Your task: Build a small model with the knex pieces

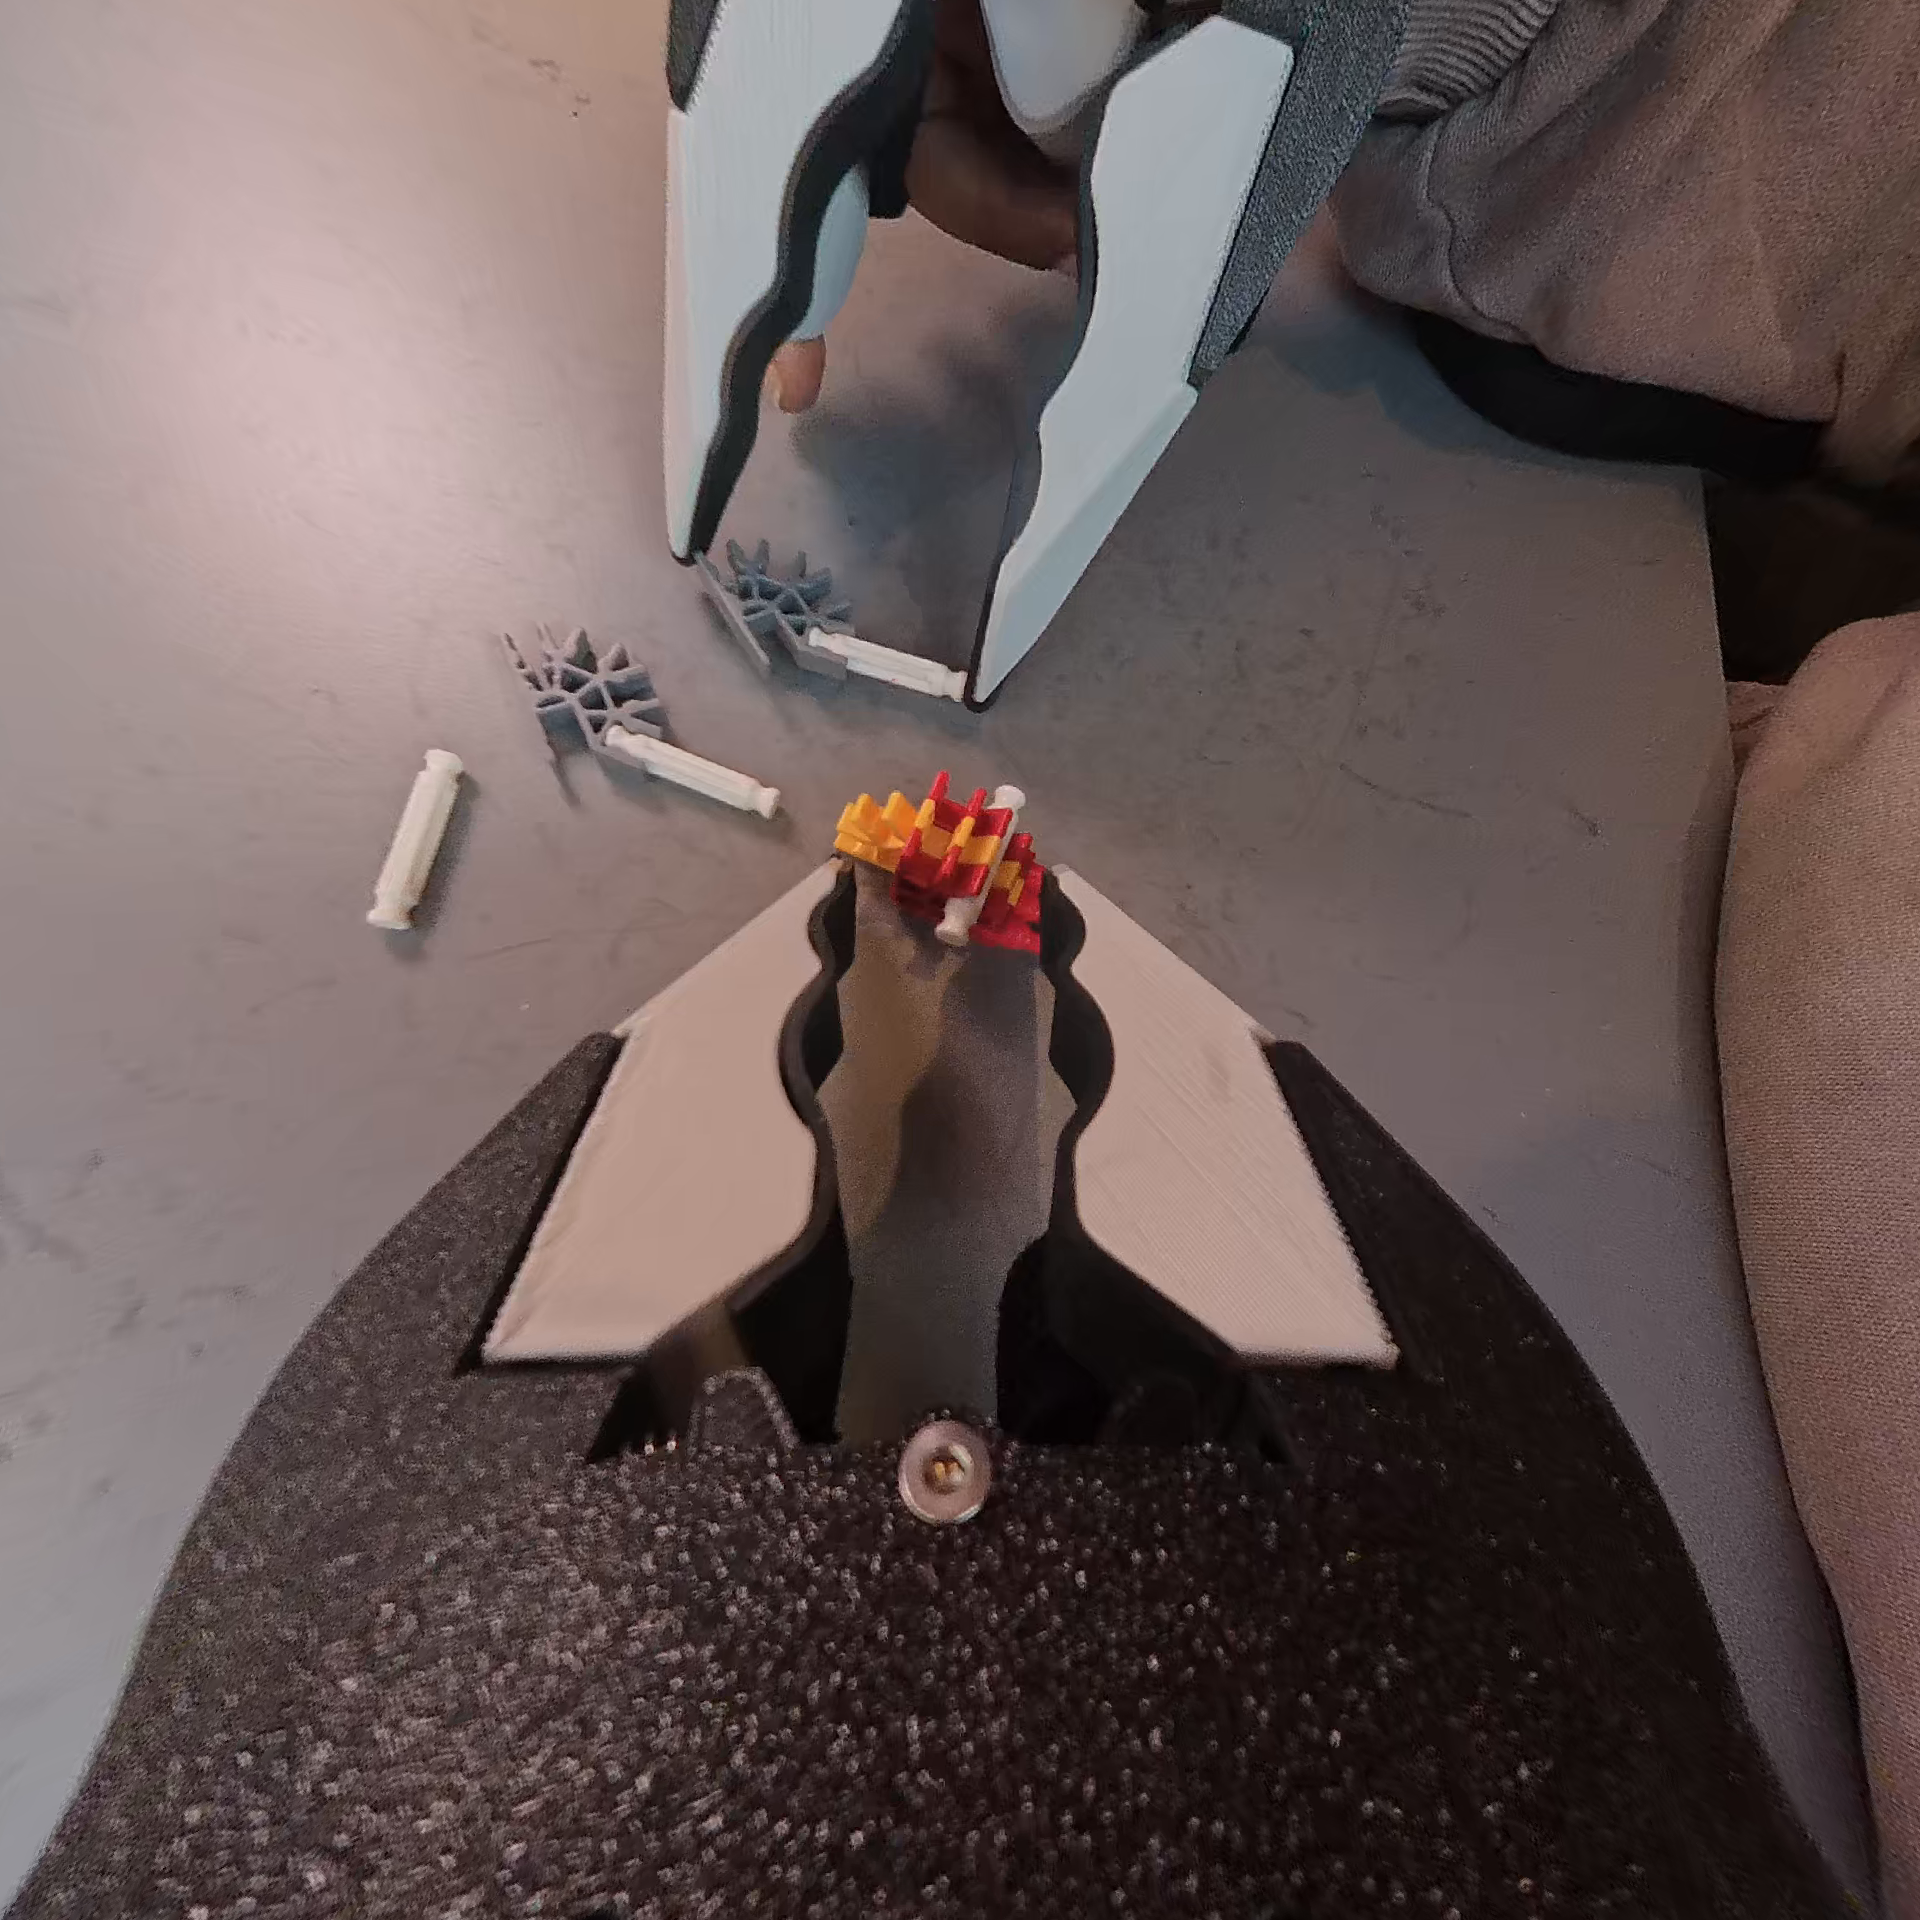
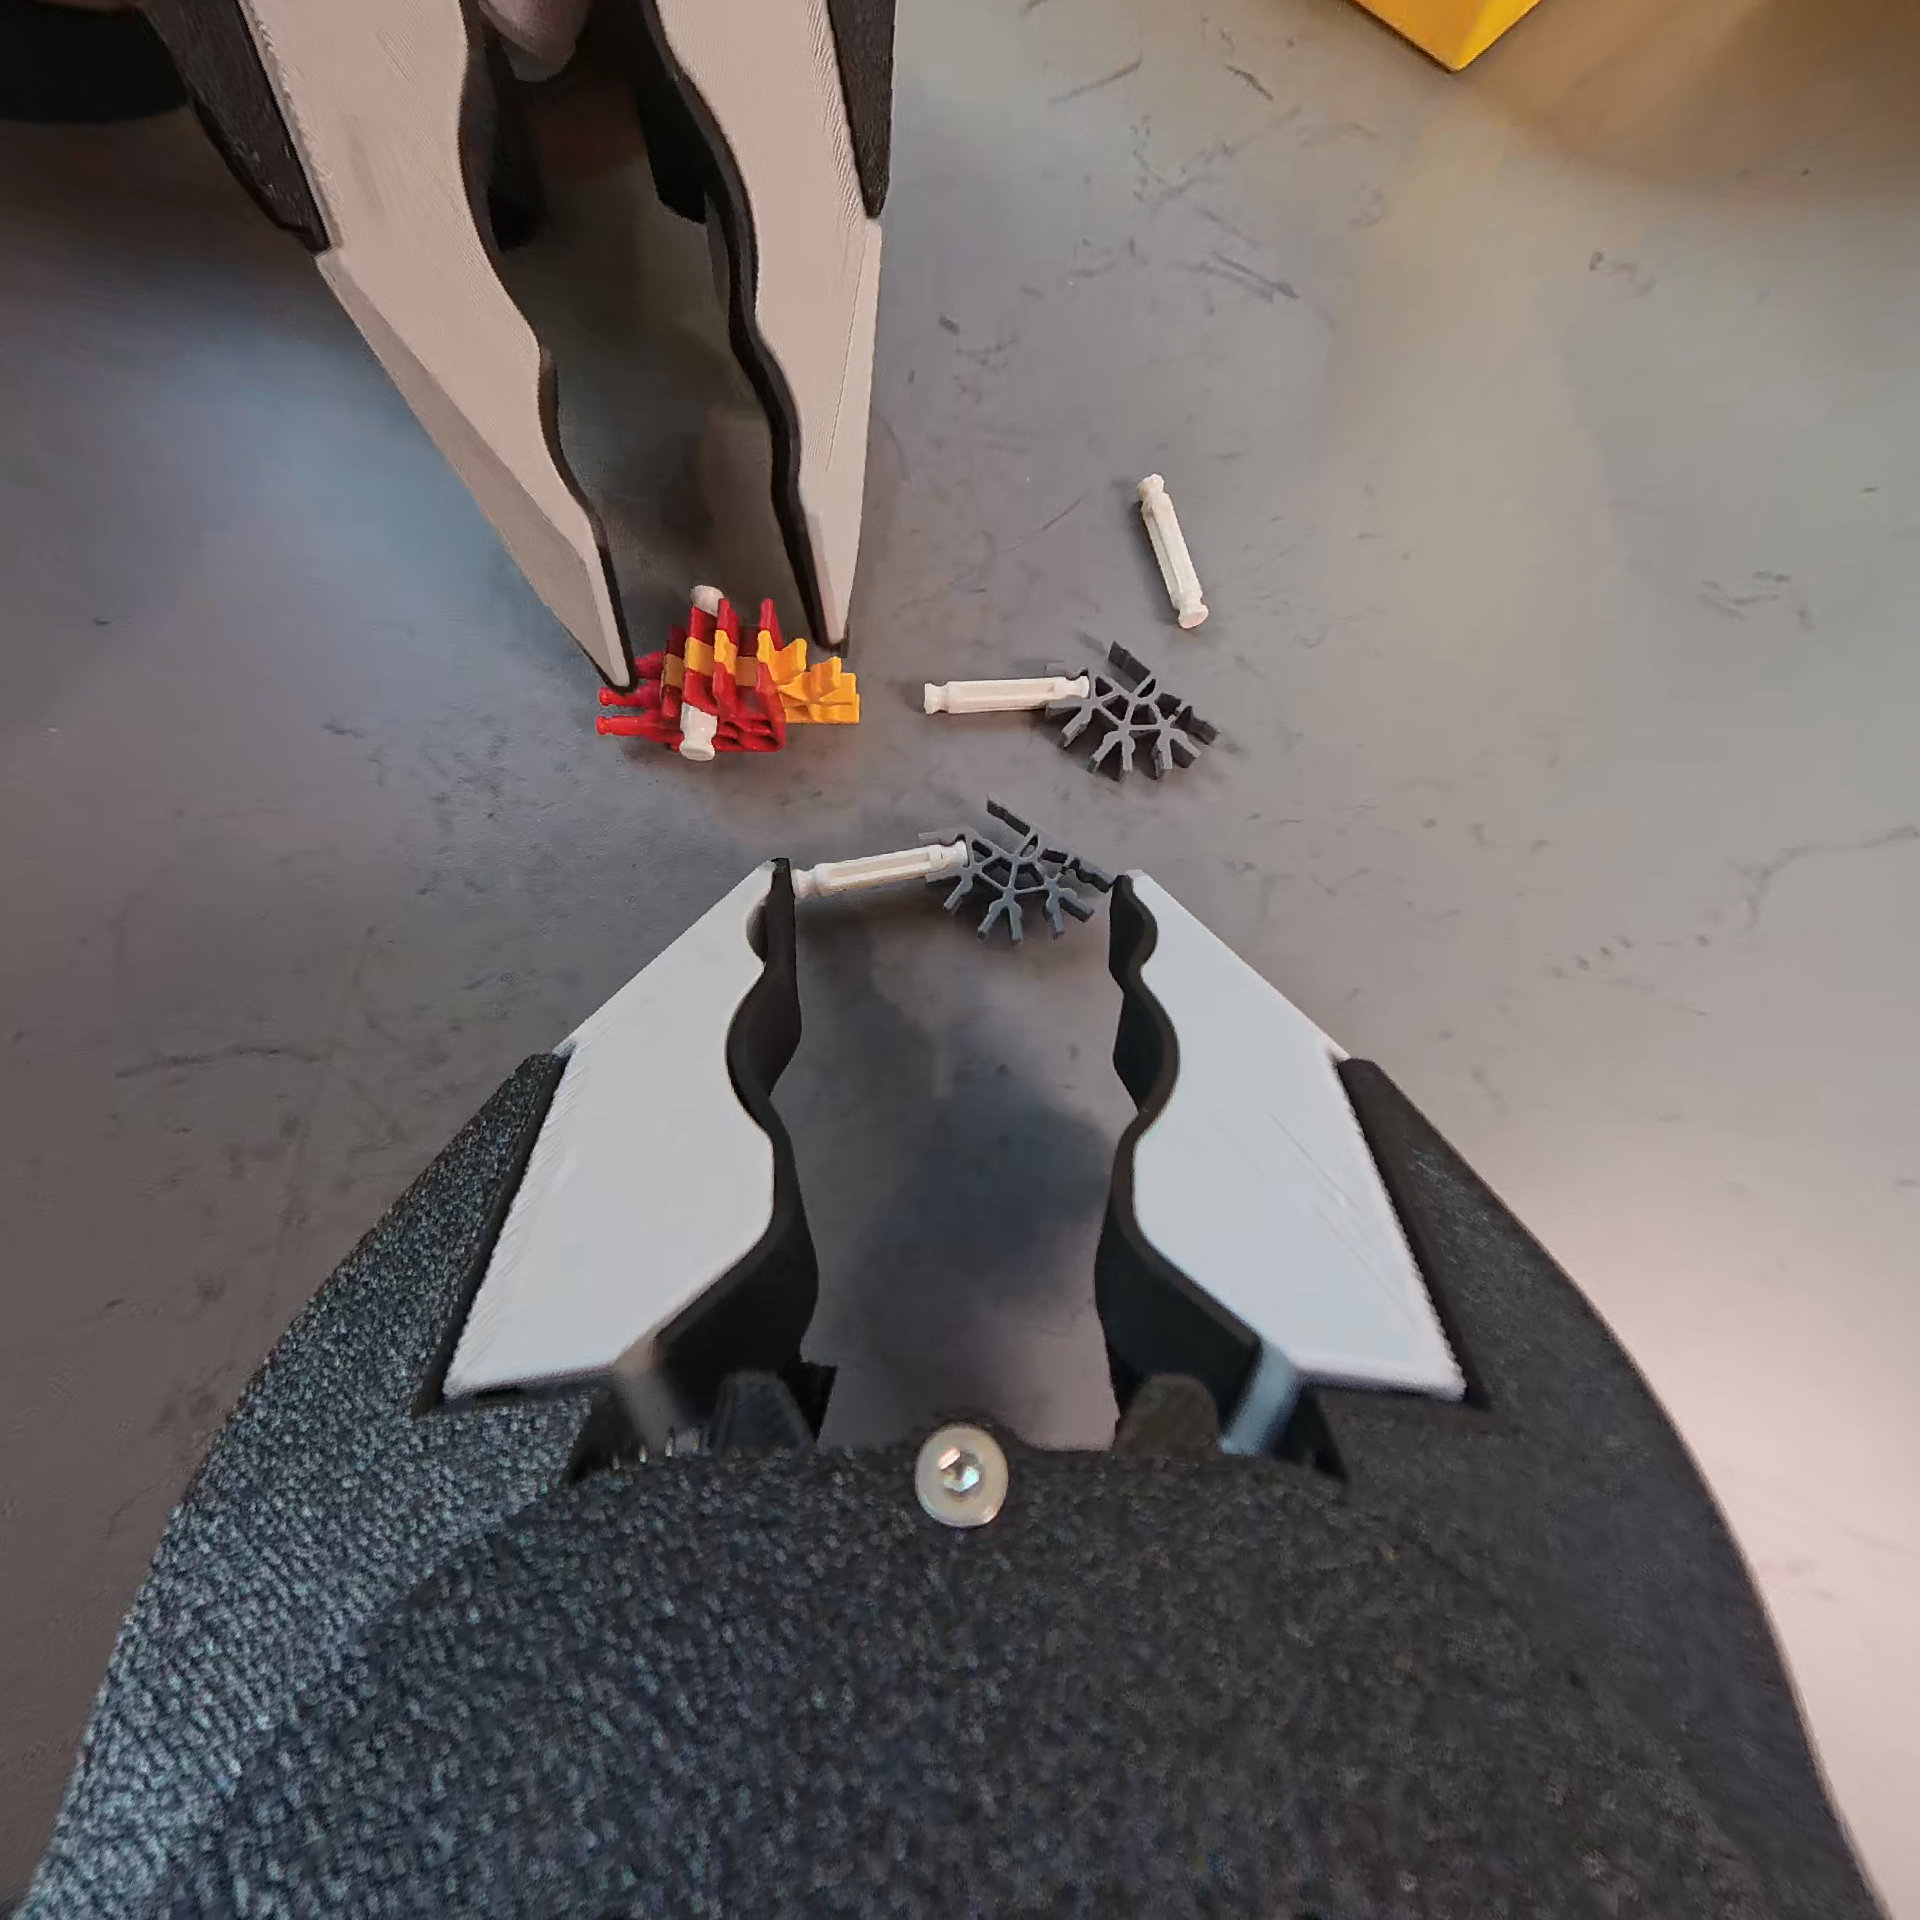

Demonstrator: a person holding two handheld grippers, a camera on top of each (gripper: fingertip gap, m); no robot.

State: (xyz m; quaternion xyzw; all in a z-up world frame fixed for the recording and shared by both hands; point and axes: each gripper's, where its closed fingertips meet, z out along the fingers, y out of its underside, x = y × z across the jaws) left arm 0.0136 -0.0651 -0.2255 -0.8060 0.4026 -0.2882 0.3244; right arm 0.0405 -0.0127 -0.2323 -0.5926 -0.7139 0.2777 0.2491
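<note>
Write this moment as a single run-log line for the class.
left gripper: shut on red-and-yellow connector cluster | right gripper: open, straddling grey connector with white rod | table: second grey connector with rod, loose white rod

A yellow block [image 2: 1444,26] is cut off by the top edge of the right wrist view, far beyond the loose white rod [image 2: 1171,550]. The red and yellow cluster [image 1: 940,862] hides its own underside, so which pieces join there cannot be told.
</note>
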